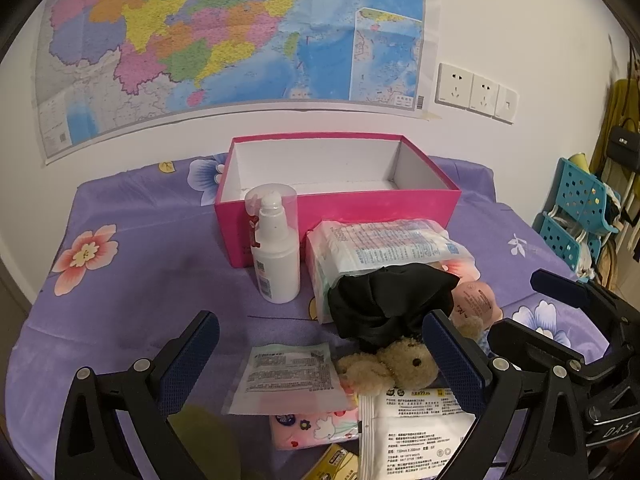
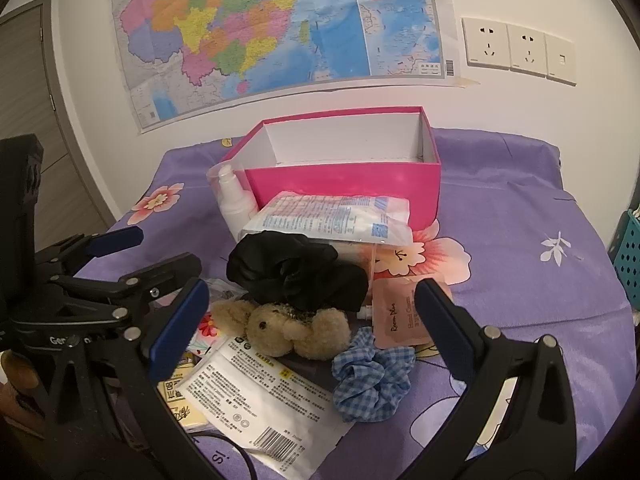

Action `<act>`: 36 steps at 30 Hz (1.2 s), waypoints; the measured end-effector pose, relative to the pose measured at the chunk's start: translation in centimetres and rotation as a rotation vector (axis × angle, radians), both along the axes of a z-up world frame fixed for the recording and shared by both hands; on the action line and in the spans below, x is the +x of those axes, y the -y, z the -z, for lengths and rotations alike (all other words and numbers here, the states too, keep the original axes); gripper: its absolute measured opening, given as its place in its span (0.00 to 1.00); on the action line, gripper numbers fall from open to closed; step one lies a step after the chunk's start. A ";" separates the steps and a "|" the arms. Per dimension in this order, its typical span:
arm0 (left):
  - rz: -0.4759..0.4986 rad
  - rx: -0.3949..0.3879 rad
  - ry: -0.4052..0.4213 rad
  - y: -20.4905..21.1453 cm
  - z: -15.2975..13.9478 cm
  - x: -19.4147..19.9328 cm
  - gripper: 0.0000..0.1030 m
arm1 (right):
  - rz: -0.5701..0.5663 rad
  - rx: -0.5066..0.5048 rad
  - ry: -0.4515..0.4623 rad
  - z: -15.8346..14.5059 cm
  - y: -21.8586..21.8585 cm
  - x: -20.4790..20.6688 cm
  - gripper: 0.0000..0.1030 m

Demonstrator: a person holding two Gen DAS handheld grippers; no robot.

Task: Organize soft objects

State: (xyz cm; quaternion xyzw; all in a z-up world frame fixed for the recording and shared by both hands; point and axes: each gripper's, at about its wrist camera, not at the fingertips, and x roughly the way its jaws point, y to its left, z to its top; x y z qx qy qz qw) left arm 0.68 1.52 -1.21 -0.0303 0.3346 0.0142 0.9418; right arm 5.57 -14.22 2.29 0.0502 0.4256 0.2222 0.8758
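The counter point(image 1: 132, 264) in front of you is covered with a purple floral cloth, and a large coloured map point(image 1: 224, 40) hangs on the wall behind it beside a row of white sockets point(image 2: 520, 50). At the back of the counter stands the pink box point(image 1: 344, 216), open at the top with a white interior; no contents are visible inside it in either view. Against its front wall lies the blue-printed tissue pack point(image 1: 384, 244), and to its left stands the white pump bottle point(image 1: 278, 252) under a clear cap, upright. The black scrunchie point(image 2: 298, 272) rests on the front of the tissue pack, and the tan plush bear point(image 2: 284, 330) lies on its side just below it, touching flat white packets point(image 2: 256, 396) whose small print is unreadable. Only the right wrist view shows you the blue gingham scrunchie point(image 2: 372, 376) beside the bear, and it shows the pink sachet point(image 2: 400, 320) lettered "Hand Cream". Only the left wrist view shows the pink flowered pouch point(image 1: 316, 426) and the teal perforated rack point(image 1: 580, 216) at the right. Your left claw point(image 1: 320, 356) has its jaws apart with the bear between them but not gripped. Your right claw point(image 2: 316, 328) also stands apart, holding nothing.
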 end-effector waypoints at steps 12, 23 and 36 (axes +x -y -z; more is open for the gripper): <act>0.071 -0.055 -0.035 -0.8 -0.5 1.6 1.00 | -0.014 0.021 -0.049 0.8 0.9 2.9 0.93; 0.199 -0.133 -0.155 -1.2 0.0 5.9 0.83 | 0.026 0.133 -0.221 4.7 3.3 9.0 0.85; 0.325 -0.242 -0.269 -0.5 1.5 9.4 0.67 | -0.017 0.208 -0.297 7.0 3.2 11.2 0.58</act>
